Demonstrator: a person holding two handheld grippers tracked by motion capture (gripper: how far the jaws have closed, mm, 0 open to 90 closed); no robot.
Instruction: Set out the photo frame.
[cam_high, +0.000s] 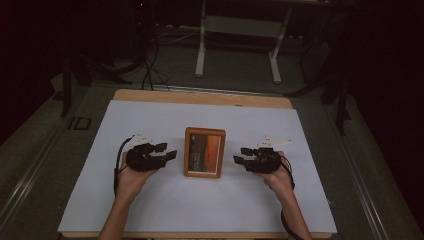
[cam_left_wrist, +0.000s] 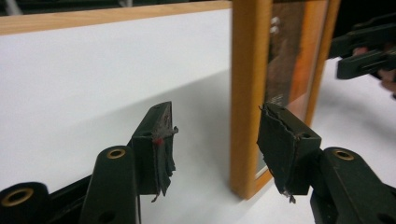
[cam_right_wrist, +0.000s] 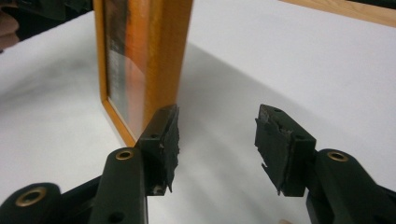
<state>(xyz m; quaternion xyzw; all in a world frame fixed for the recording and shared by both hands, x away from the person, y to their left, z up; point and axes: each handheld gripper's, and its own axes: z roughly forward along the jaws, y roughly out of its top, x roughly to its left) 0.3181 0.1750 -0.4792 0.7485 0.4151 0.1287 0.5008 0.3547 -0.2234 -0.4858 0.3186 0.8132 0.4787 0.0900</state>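
A wooden picture frame (cam_high: 204, 152) with an orange and brown picture stands upright in the middle of the white mat (cam_high: 150, 200). My left gripper (cam_high: 167, 151) hovers just left of it, jaws pointing at its left edge and a small gap away. In the left gripper view the left gripper (cam_left_wrist: 215, 135) is open, and the frame's side (cam_left_wrist: 250, 93) rises just beyond the tips. My right gripper (cam_high: 240, 155) sits to the frame's right, also apart from it. In the right gripper view the right gripper (cam_right_wrist: 217, 135) is open and empty, with the frame (cam_right_wrist: 159, 56) behind its left jaw.
The mat covers a wooden table whose far edge (cam_high: 200, 97) shows as a bare strip. Beyond it on the dark floor stand a white desk stand (cam_high: 240, 30) and loose cables (cam_high: 150, 70). The right gripper (cam_left_wrist: 359, 51) shows past the frame in the left gripper view.
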